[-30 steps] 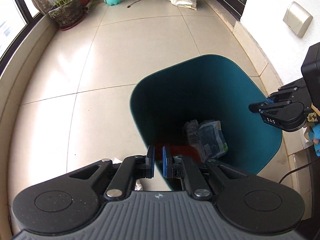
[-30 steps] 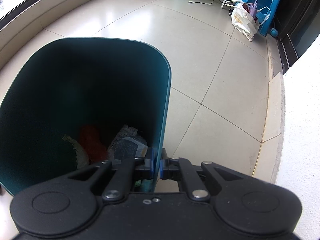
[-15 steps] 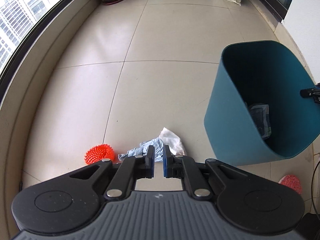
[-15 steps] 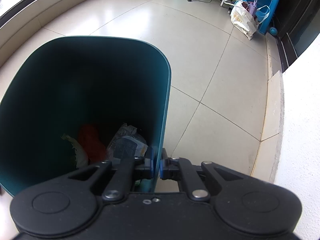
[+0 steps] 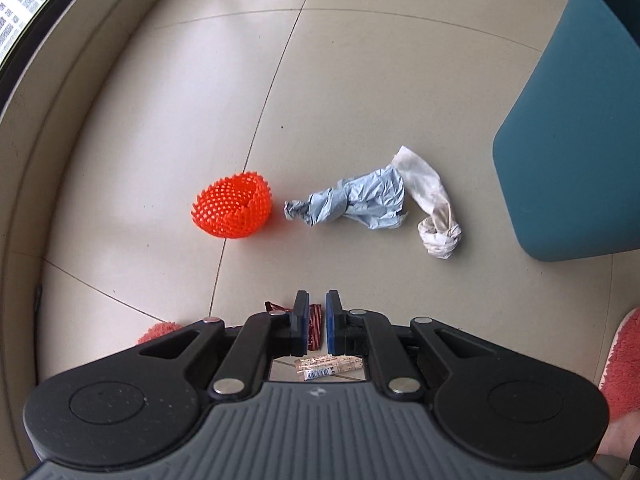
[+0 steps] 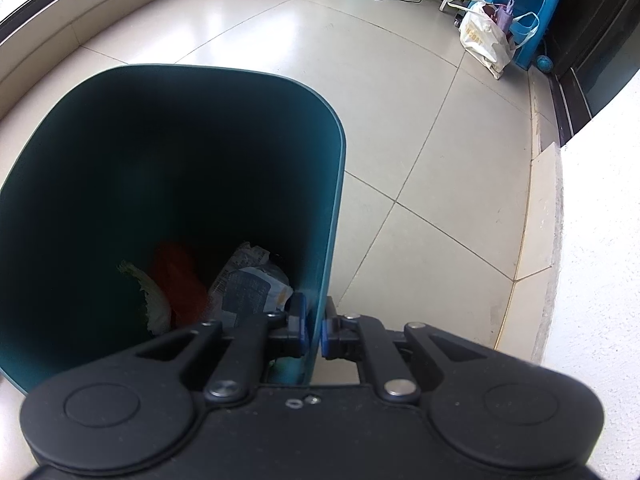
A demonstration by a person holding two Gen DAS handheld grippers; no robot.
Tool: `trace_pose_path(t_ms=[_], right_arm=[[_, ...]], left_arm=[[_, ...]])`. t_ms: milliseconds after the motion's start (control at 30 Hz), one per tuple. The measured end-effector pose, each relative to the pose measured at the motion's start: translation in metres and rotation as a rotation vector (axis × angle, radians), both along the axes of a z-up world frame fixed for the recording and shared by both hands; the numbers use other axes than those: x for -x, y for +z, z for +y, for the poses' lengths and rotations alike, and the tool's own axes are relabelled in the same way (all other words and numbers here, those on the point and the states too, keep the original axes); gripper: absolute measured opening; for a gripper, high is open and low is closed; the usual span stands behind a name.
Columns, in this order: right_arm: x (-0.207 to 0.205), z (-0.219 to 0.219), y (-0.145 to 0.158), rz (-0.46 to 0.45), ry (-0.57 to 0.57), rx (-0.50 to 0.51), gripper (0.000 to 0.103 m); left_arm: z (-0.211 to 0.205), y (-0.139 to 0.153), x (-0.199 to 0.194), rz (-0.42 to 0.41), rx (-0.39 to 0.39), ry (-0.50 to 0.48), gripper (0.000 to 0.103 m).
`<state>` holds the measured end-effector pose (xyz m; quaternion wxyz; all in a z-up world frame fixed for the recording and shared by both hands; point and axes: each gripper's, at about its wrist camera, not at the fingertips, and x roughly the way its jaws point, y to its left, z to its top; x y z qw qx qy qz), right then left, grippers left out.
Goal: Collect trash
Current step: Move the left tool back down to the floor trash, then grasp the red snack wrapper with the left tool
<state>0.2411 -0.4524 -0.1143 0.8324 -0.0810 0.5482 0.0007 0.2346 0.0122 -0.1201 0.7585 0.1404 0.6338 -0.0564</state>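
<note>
The step in hand looks like picking the next piece of litter off the floor (image 5: 360, 80) while the bin (image 6: 160, 180) is held ready. The right hand-held gripper (image 6: 314, 330) pinches the bin's near wall at the rim, one pad inside and one outside, pointing steeply down. Inside the bin lie a red scrap (image 6: 176, 276), a pale leaf-like scrap (image 6: 148, 296) and a crumpled printed packet (image 6: 248, 284).

The left hand-held gripper (image 5: 317, 326) points almost straight down over the floor with its pads nearly pressed together and nothing held. A small red wrapper (image 5: 315, 326) lies on the floor beneath the narrow gap. Further ahead lie an orange spiky ball (image 5: 233, 211), a crumpled blue paper (image 5: 352, 203) just beside it, and a dirty white rag (image 5: 430, 210) touching the paper, near the bin's outer wall (image 5: 568, 152). A clear packet (image 5: 330, 367) lies under the gripper body. A pink slipper (image 5: 622, 364) shows at the right edge.

Next, I judge, the left jaws must spread, drop around one piece, probably the wrapper or the paper, and close low enough to catch thin, flat material
</note>
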Motion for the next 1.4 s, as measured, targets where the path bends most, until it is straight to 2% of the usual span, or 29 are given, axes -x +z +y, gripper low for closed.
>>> trace_pose_path(t_ms=[200, 333, 433, 467, 500, 533, 567, 600, 933, 1100, 1233, 1400], right_arm=[[0.000, 0.000, 0.000, 0.008, 0.002, 0.005, 0.006], [0.000, 0.001, 0.000, 0.012, 0.002, 0.011, 0.007], [0.000, 0.002, 0.000, 0.014, 0.006, 0.015, 0.007], [-0.001, 0.002, 0.000, 0.016, 0.007, 0.014, 0.007], [-0.001, 0.002, 0.000, 0.016, 0.003, 0.010, 0.007], [-0.001, 0.001, 0.000, 0.016, -0.001, 0.008, 0.007], [-0.001, 0.002, 0.000, 0.017, -0.002, 0.011, 0.007], [-0.001, 0.002, 0.000, 0.016, 0.000, 0.016, 0.007], [-0.002, 0.007, 0.000, 0.039, -0.005, 0.041, 0.008], [-0.003, 0.008, 0.000, 0.044, -0.009, 0.048, 0.009], [-0.004, 0.008, 0.000, 0.046, -0.014, 0.047, 0.009], [-0.004, 0.008, -0.001, 0.046, -0.016, 0.046, 0.009]], left_arm=[[0.008, -0.035, -0.006, 0.025, 0.014, 0.030, 0.007], [0.013, -0.040, -0.013, 0.036, 0.135, 0.066, 0.007], [0.018, -0.049, -0.016, 0.076, 0.171, 0.073, 0.010], [0.022, -0.054, -0.018, 0.081, 0.176, 0.080, 0.021], [0.026, -0.058, -0.018, 0.082, 0.186, 0.091, 0.039], [0.031, -0.063, -0.018, 0.085, 0.203, 0.108, 0.052], [0.039, -0.069, -0.019, 0.094, 0.228, 0.134, 0.074], [0.044, -0.073, -0.019, 0.099, 0.238, 0.150, 0.076], [0.092, -0.148, -0.025, 0.206, 0.221, 0.226, 0.076], [0.084, -0.173, -0.020, 0.235, 0.209, 0.144, 0.076], [0.067, -0.182, -0.013, 0.211, 0.154, 0.059, 0.076], [0.055, -0.195, -0.005, 0.201, 0.104, 0.025, 0.076]])
